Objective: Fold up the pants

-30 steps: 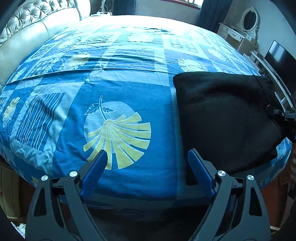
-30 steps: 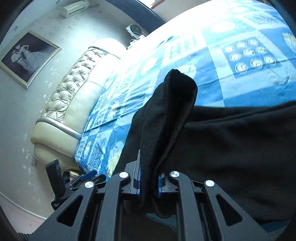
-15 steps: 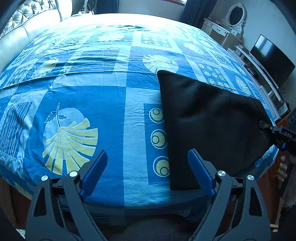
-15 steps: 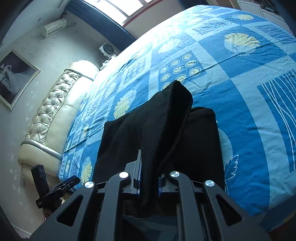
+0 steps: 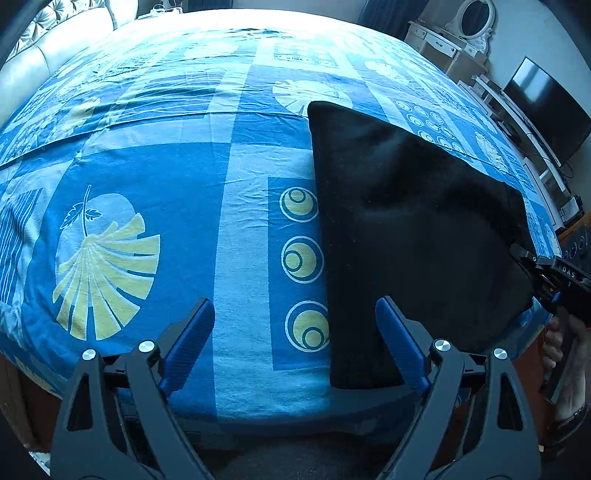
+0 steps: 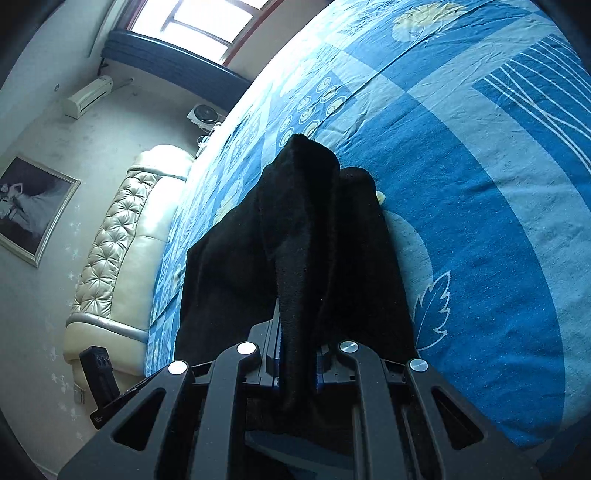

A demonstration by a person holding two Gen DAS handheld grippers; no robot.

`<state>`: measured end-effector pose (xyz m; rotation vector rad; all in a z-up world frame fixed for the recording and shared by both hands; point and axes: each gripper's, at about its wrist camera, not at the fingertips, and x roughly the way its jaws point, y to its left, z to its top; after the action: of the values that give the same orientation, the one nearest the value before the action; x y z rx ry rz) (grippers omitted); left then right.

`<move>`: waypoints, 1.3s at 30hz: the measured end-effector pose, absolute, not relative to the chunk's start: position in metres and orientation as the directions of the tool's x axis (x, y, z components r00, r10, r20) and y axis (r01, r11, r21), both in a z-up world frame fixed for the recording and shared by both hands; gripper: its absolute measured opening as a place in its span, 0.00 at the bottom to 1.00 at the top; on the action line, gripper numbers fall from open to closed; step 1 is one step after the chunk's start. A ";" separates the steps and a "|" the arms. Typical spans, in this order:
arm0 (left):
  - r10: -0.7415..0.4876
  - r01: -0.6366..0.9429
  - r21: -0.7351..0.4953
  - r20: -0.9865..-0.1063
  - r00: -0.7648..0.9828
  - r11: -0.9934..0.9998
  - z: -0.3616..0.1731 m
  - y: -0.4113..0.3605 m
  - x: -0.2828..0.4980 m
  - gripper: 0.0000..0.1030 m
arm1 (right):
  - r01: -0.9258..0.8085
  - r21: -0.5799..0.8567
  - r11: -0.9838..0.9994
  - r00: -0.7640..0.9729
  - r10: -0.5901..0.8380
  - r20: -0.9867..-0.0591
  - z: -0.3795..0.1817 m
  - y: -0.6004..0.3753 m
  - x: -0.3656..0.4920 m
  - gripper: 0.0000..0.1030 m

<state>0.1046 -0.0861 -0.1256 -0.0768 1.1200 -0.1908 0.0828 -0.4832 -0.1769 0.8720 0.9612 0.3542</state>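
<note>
Black pants [image 6: 295, 236] in right gripper [image 6: 297, 373]

The left wrist view looks from the bed's [image 5: 229, 229] foot edge, low and near, toward the headboard. The right wrist view looks along the bed [image 6: 480, 206], tilted, close over black pants [image 6: 295, 236]. Both views show the pants [image 5: 406, 229].

Bed [image 5: 155, 206]: covered by a blue sheet printed with pale leaf and ring patterns. Pants [image 5: 410, 236]: black, folded into a flat panel, lying on the right part of the bed, near corner at the bed's front edge. Left tool [image 5: 295, 343]: blue fingers spread wide, nothing between them, right finger [image 5: 399, 343] overlapping the pants' near corner. Right tool [image 5: 546, 273]: at the pants' right edge, hand [image 5: 565, 343] below it. Television [image 5: 546, 110]: dark screen, far right. Dresser mirror [image 5: 471, 16]: oval, top right.
</note>
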 end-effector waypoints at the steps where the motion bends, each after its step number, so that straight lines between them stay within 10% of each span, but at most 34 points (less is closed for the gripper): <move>1: -0.192 0.113 -0.159 -0.886 0.422 0.981 -0.126 -0.086 0.105 0.86 | 0.103 0.779 0.618 0.551 0.617 -0.562 -0.177 -0.483 0.083 0.12; 18: -0.194 0.118 -0.158 -0.880 0.434 0.980 -0.126 -0.085 0.103 0.86 | 0.126 0.789 0.602 0.552 0.618 -0.559 -0.178 -0.492 0.080 0.13; 21: -0.195 0.115 -0.161 -0.880 0.433 0.980 -0.126 -0.085 0.102 0.86 | 0.128 0.804 0.581 0.560 0.626 -0.542 -0.176 -0.496 0.077 0.24; 26: -0.202 0.118 -0.167 -0.878 0.434 0.979 -0.125 -0.083 0.102 0.86 | 0.120 0.827 0.549 0.621 0.609 -0.494 -0.161 -0.508 0.063 0.73; 39: -0.279 0.167 -0.228 -0.858 0.431 0.959 -0.118 -0.078 0.097 0.86 | 0.181 0.810 0.557 0.587 0.600 -0.544 -0.180 -0.521 0.046 0.78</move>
<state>0.0967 -0.0775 -0.1178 -0.1147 1.0909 -0.2792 0.0457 -0.5206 -0.1802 0.9772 0.9411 0.2958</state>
